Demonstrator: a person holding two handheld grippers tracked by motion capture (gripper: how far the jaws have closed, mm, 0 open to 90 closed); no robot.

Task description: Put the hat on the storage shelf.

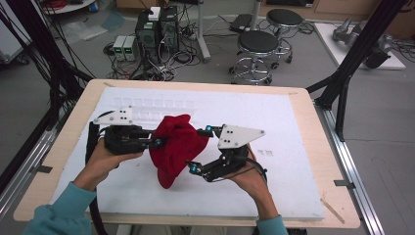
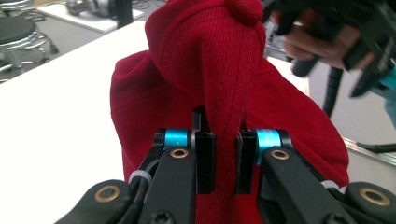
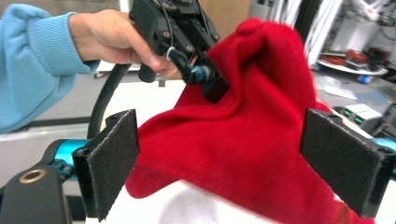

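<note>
White foam board (image 1: 274,127) covers the wooden table (image 1: 320,161), and near its middle the red knit hat (image 1: 176,147) hangs bunched between the two grippers, its lower edge on the board. Left gripper (image 2: 226,154) is clamped tight on a fold of the hat's ribbed fabric and holds it up. Right gripper (image 3: 224,168) has its jaws spread wide, pads clear of the cloth, gripping nothing.

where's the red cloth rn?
Red cloth sits mid-table on the white sheet in the high view, pinched by the left gripper, with the open right gripper at its right side.
</note>
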